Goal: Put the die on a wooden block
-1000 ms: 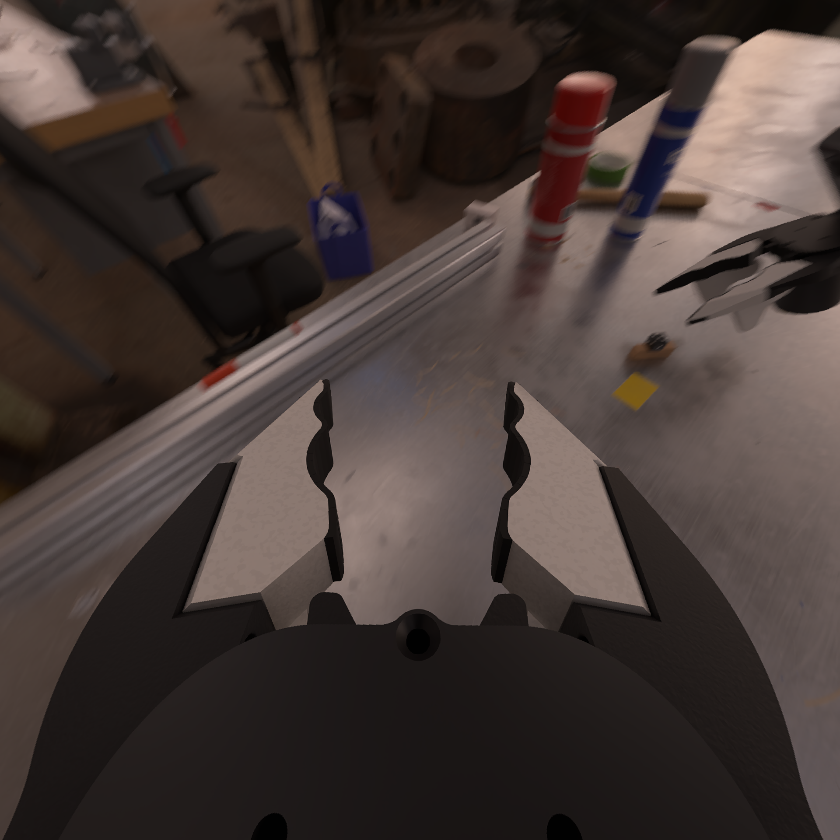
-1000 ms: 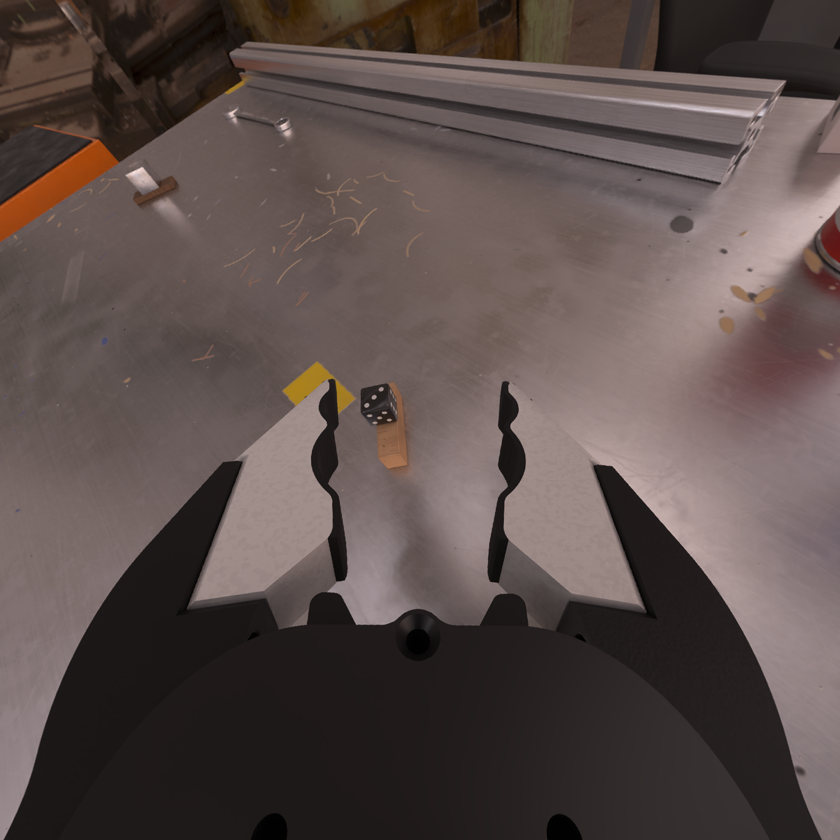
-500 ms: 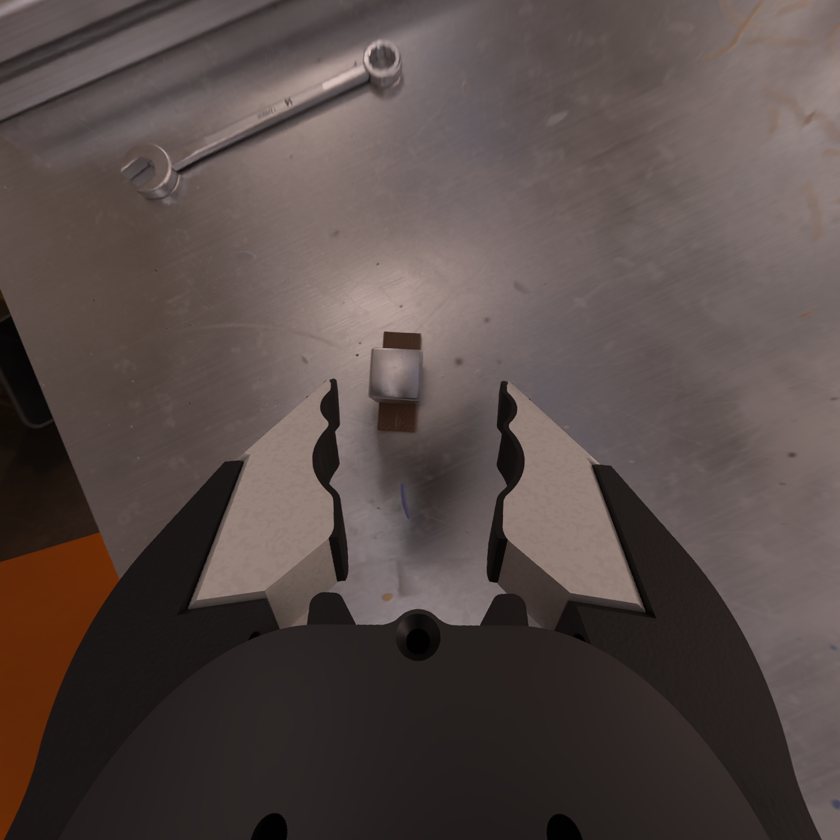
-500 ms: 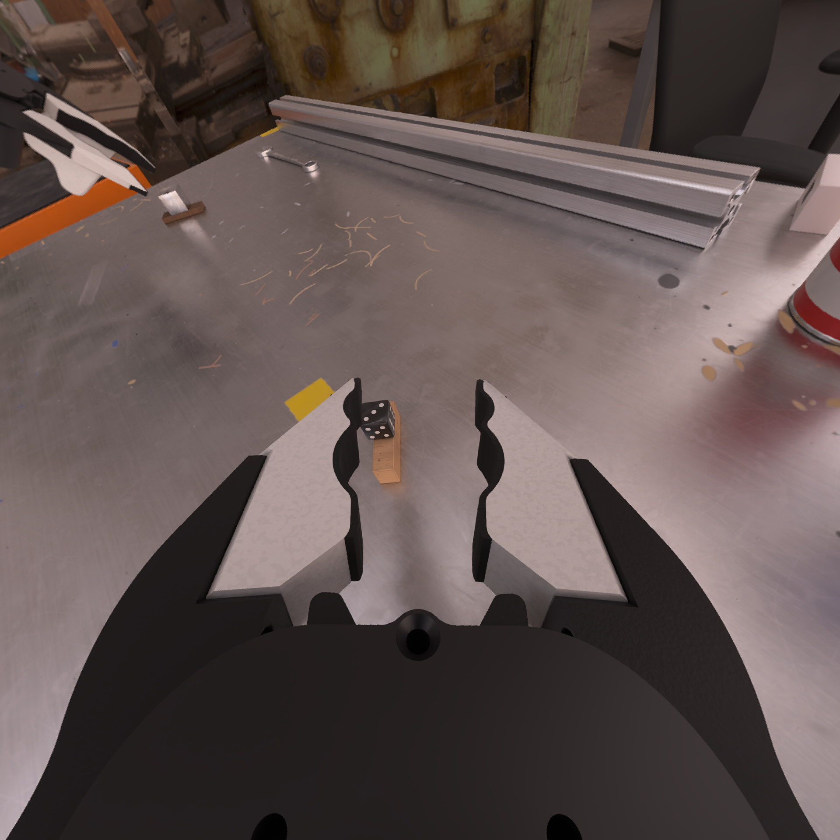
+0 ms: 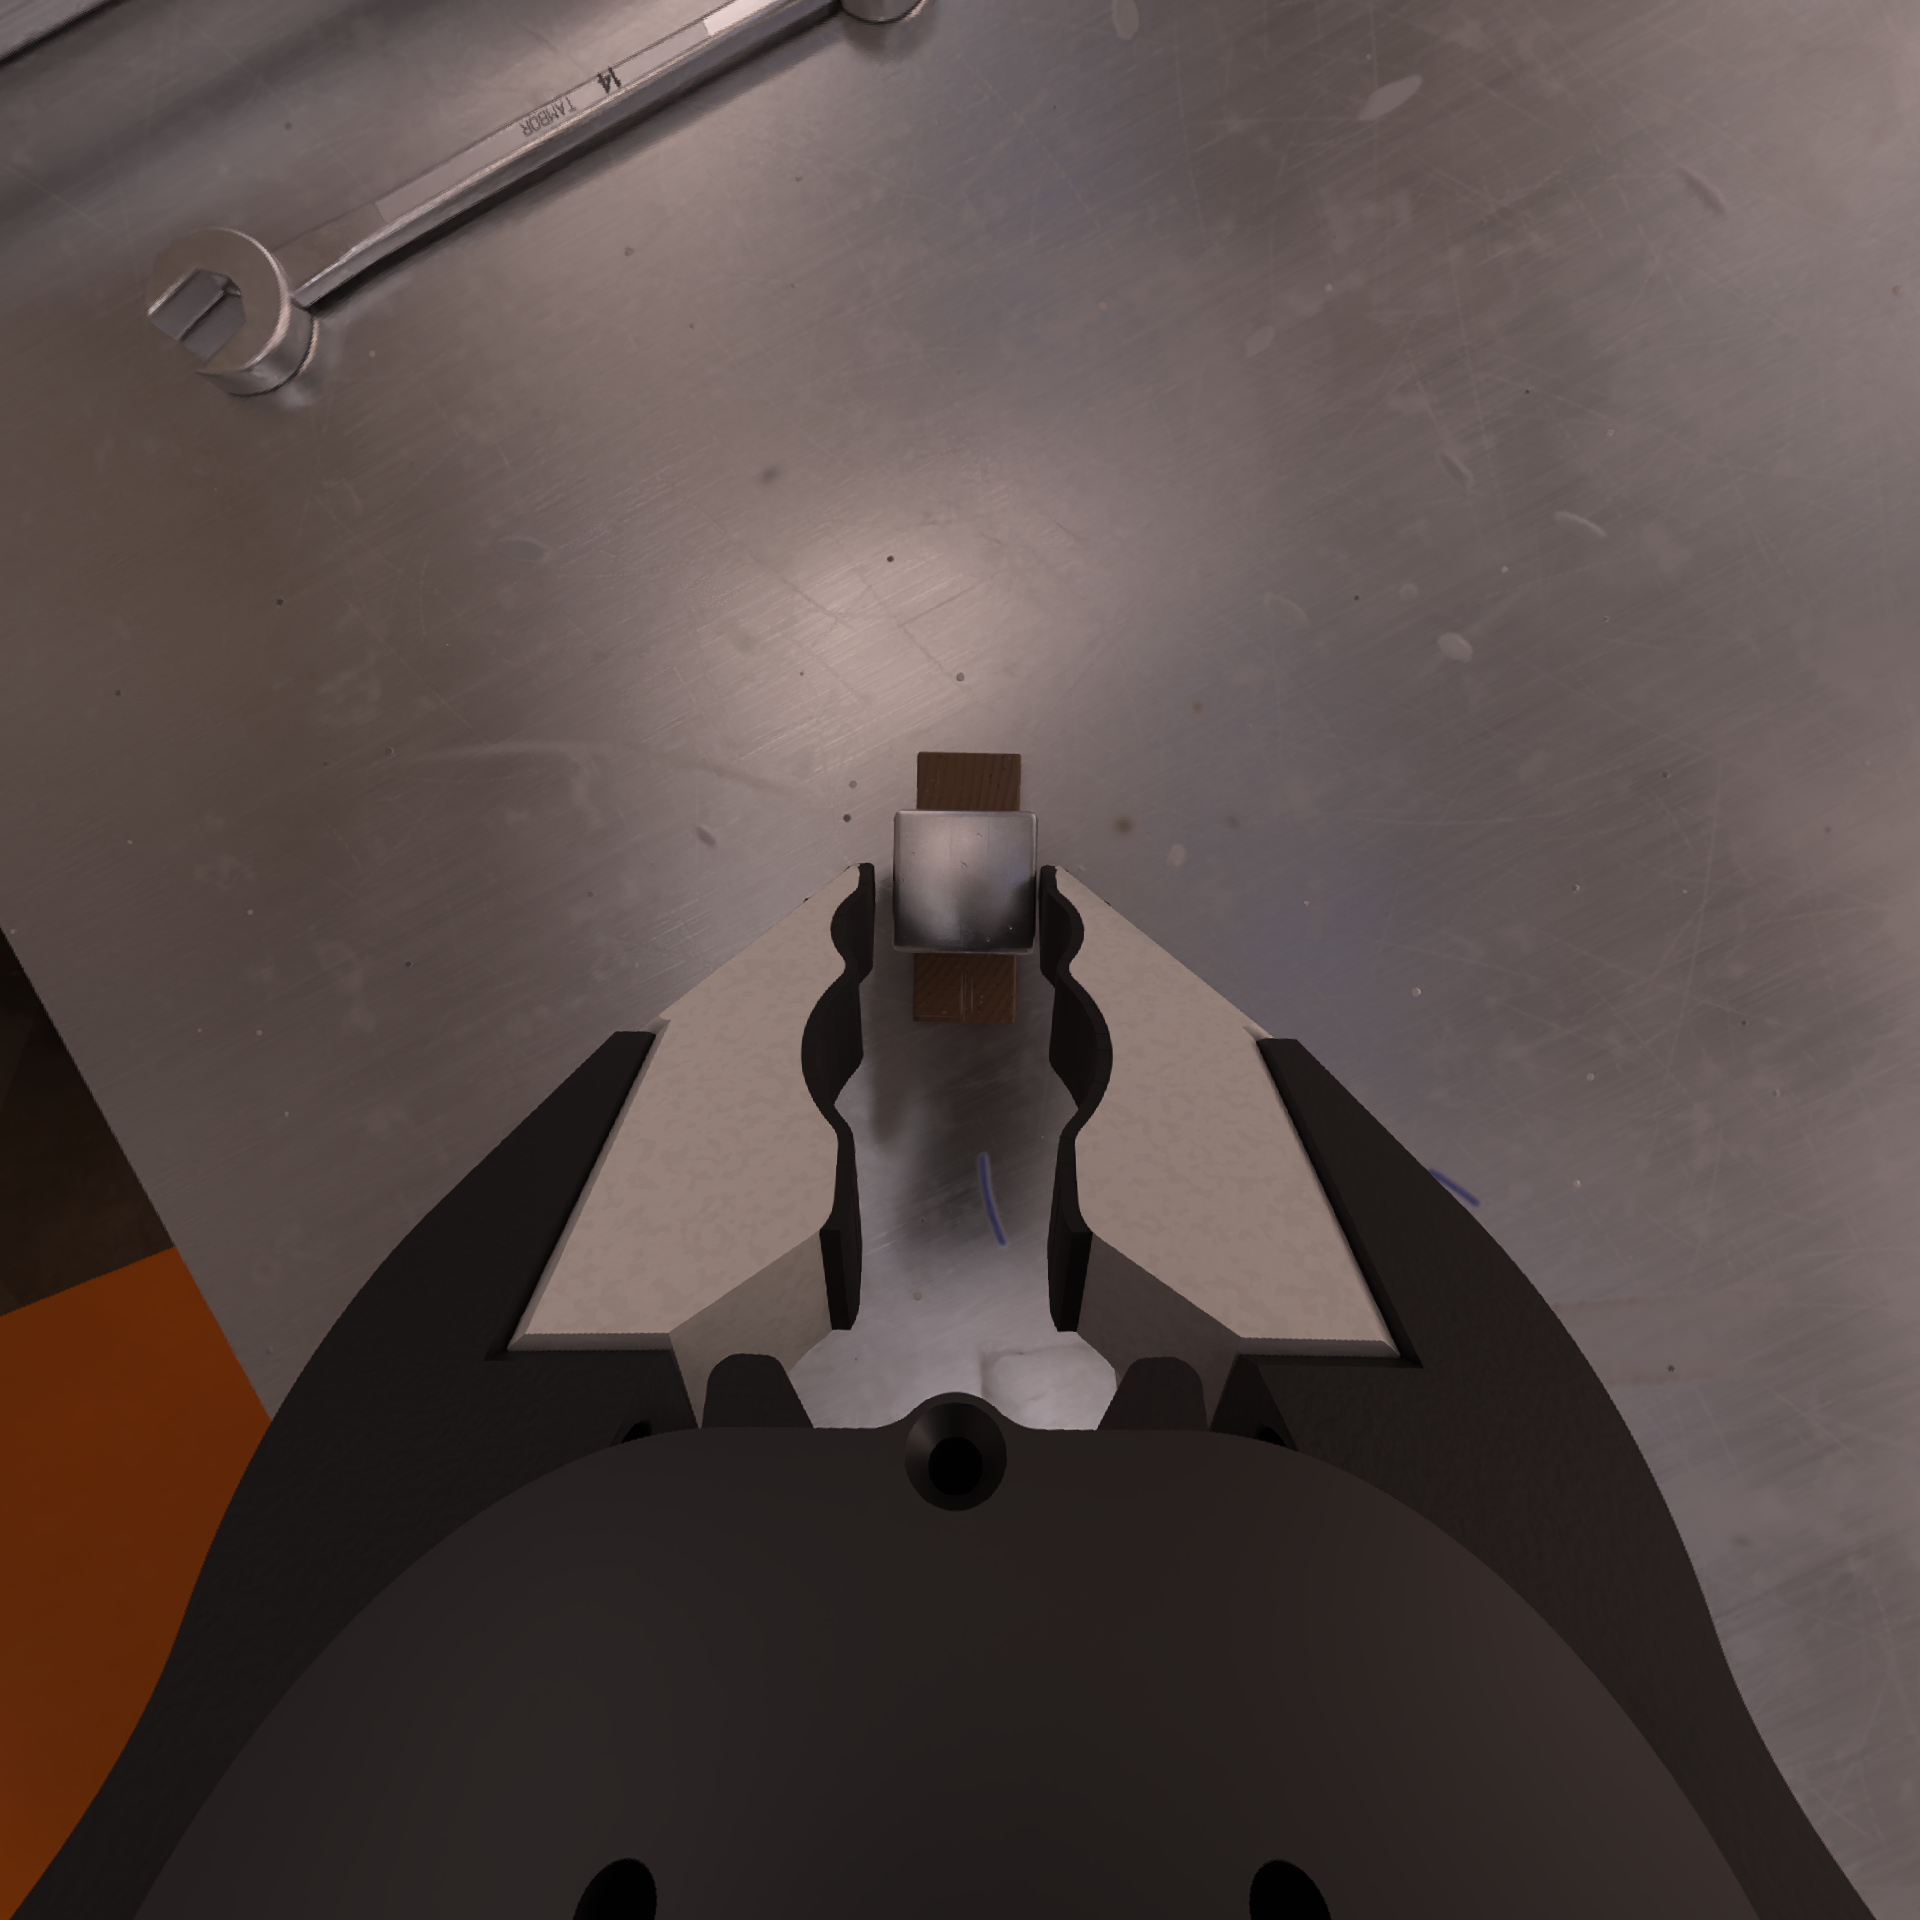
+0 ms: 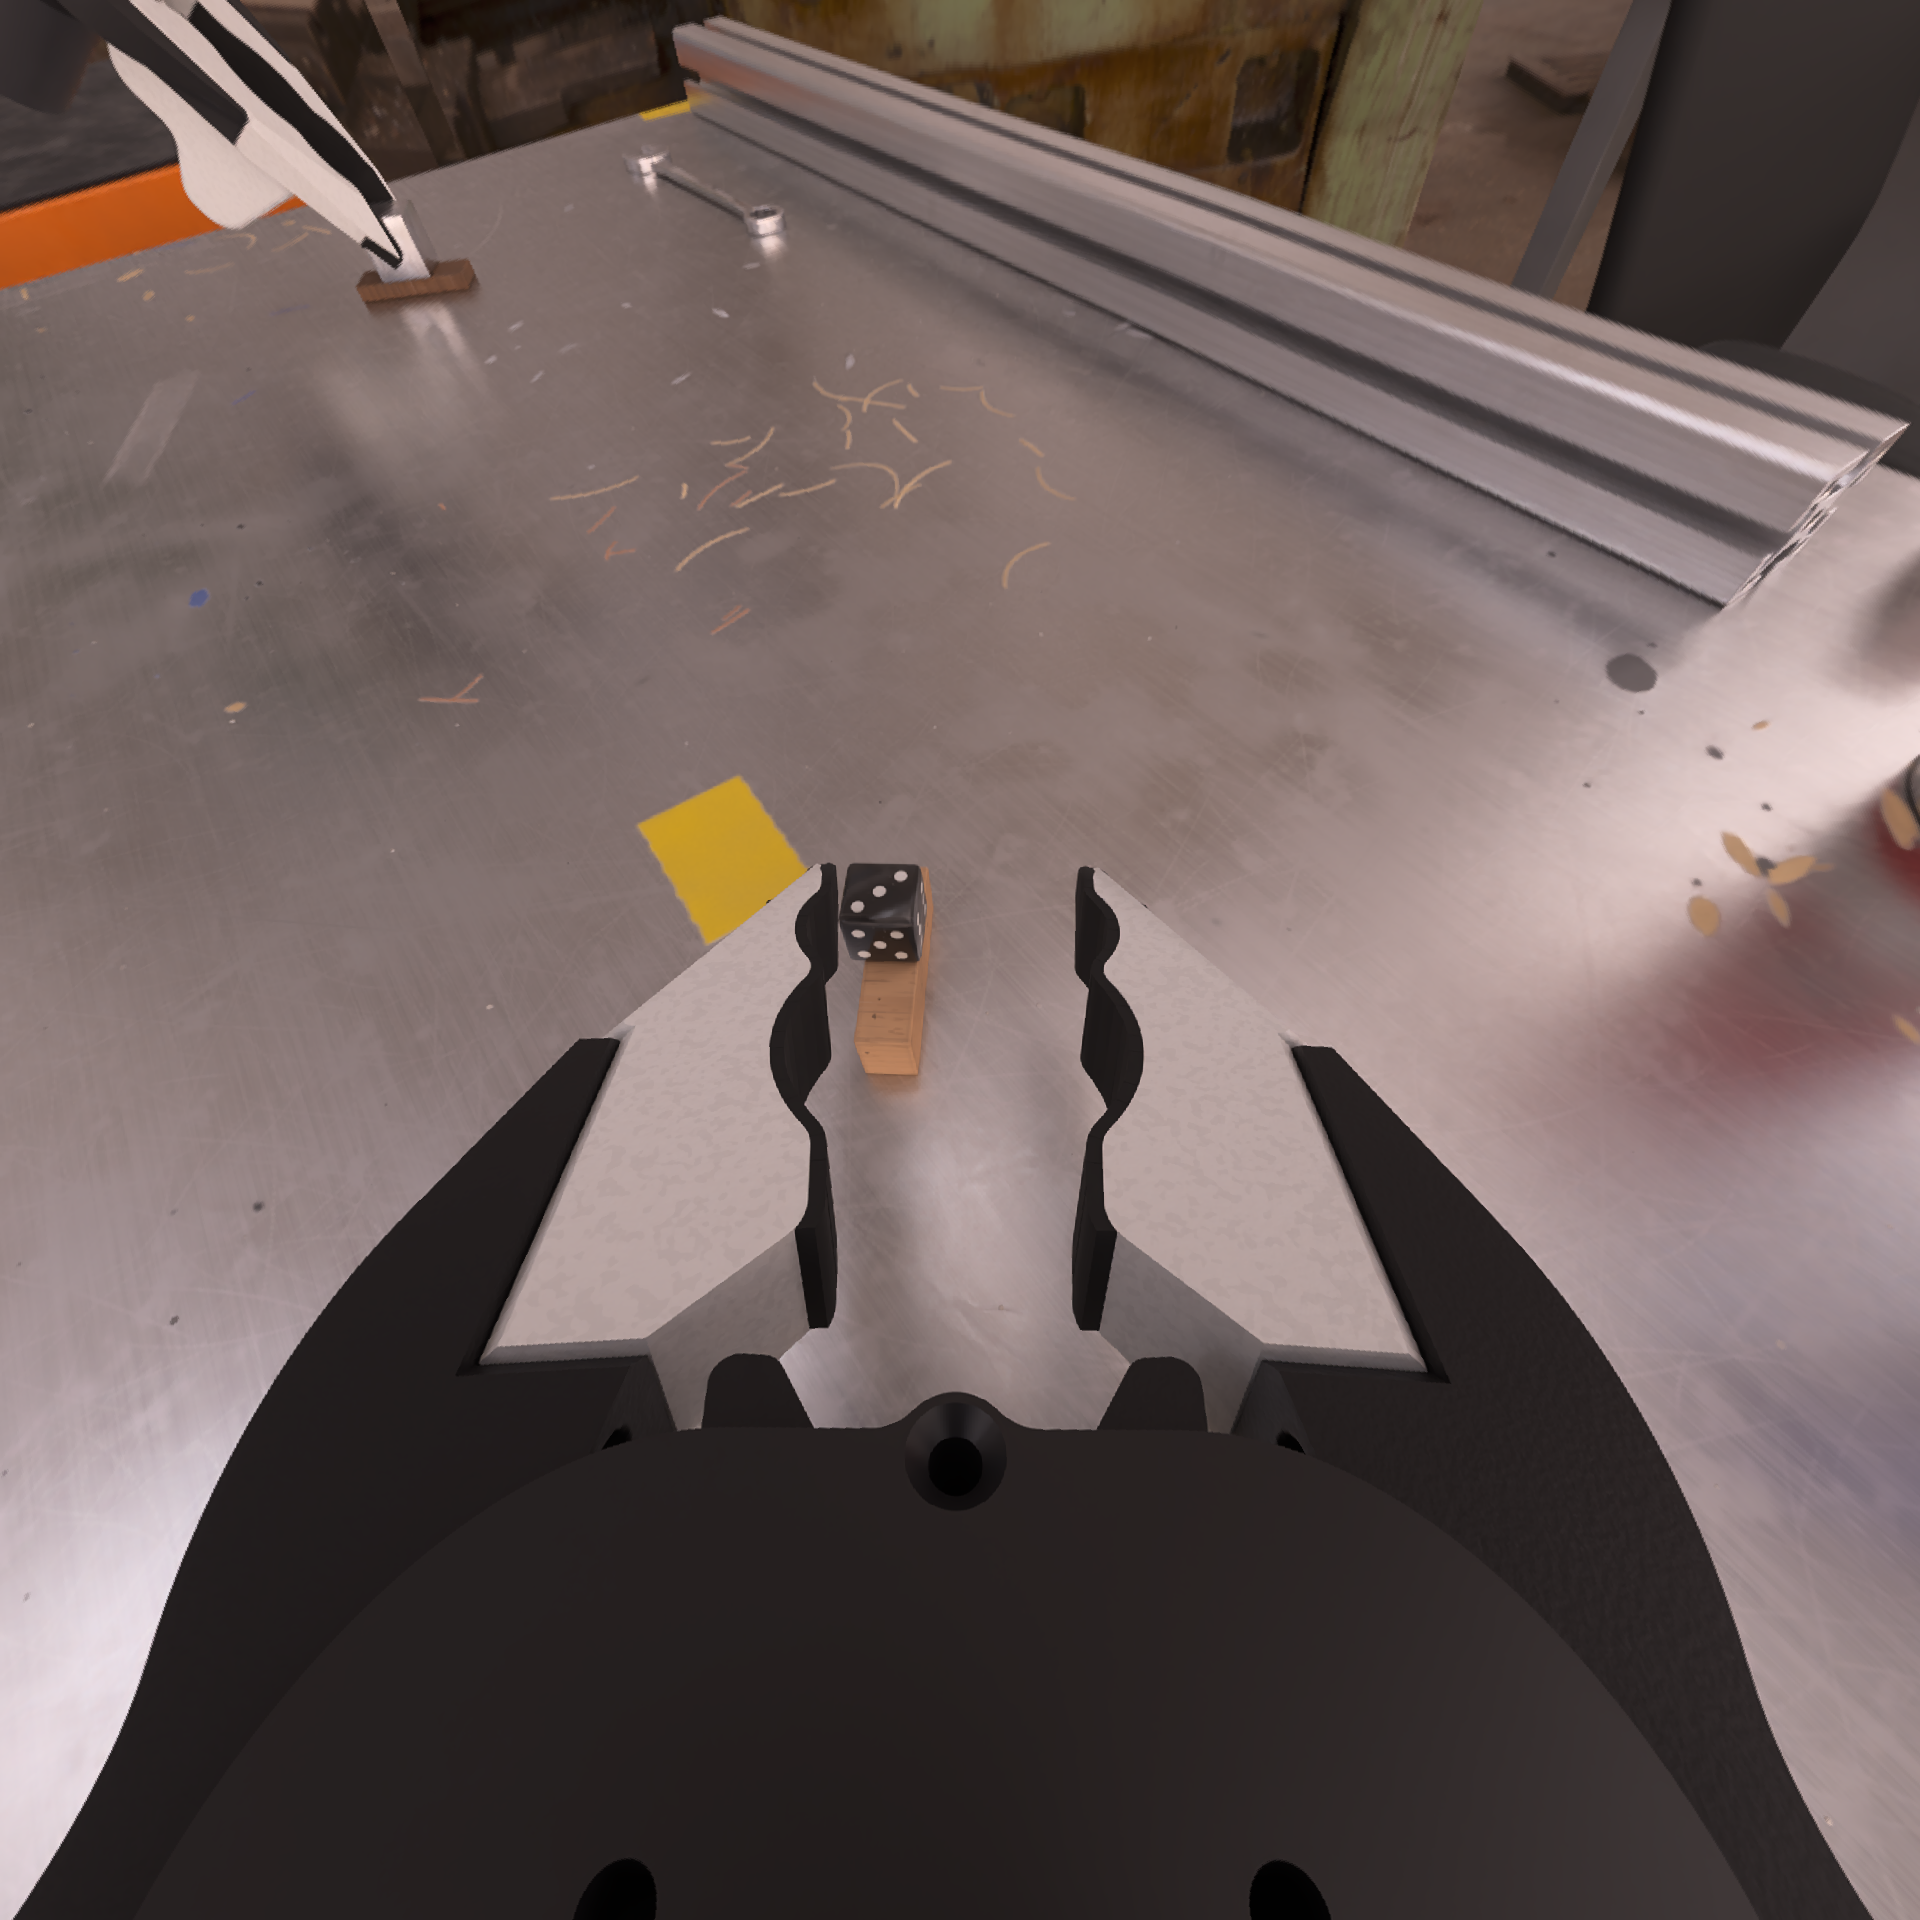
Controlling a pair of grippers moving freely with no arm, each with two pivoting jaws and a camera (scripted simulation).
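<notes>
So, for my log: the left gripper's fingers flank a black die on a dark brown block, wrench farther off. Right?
Not quite. The left wrist view shows the left gripper flanking a shiny metal cube, not a black die; it sits on the dark brown block, wrench farther off.

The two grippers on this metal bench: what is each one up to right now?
The left gripper is closed around a shiny metal cube sitting on a dark wooden block. The right gripper is open around a black die, which rests on a light wooden block; one finger appears to touch it.
</notes>
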